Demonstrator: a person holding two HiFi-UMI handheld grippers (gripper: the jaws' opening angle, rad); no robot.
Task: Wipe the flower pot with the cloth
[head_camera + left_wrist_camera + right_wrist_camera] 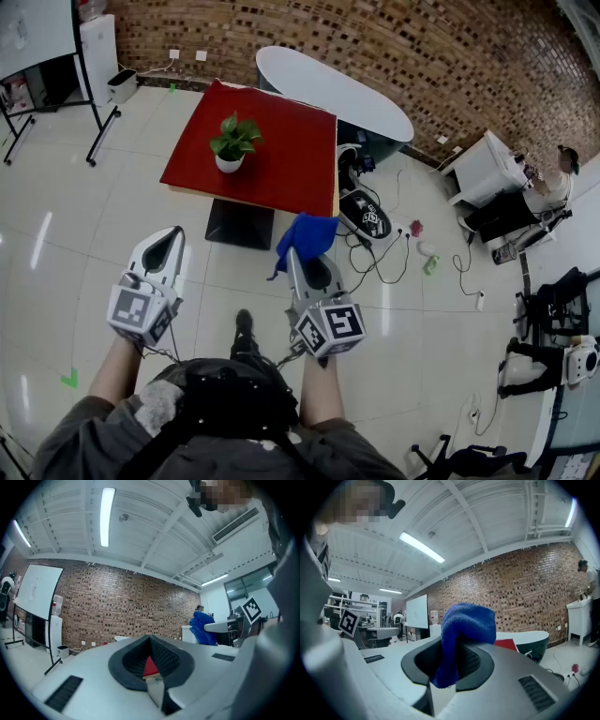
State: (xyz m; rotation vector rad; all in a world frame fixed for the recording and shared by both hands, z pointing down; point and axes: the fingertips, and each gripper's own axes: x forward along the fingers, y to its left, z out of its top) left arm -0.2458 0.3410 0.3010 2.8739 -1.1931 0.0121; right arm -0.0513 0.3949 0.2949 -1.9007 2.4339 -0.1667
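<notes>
Brick-walled room: the red table [291,150], upper centre, carries the flower pot [229,163]. The right gripper [302,262] has its jaws clamped on the blue cloth [309,232]. The left gripper [169,239] has its jaws closed and empty. Wiping has not begun, and both grippers are well apart from the pot.

**Open floor runs from both grippers to the red table; clutter crowds its right side**

Bare white tiled floor [112,234] lies ahead of the left gripper [172,234], whose jaws are together, up to the red square table [281,150] on its black pedestal base [239,223]. The small white flower pot with a green leafy plant [230,161] stands alone near the tabletop's left side, with open red surface around it. A blue terry cloth [307,232] bulges from the right gripper [300,255], clamped between its jaws. A black-and-white floor machine [364,214] and tangled black cables [384,253] crowd the floor right of the table. A long white oval counter [337,89] stands just behind the table. A black-legged whiteboard stand [98,131] stands well apart at the left.
</notes>
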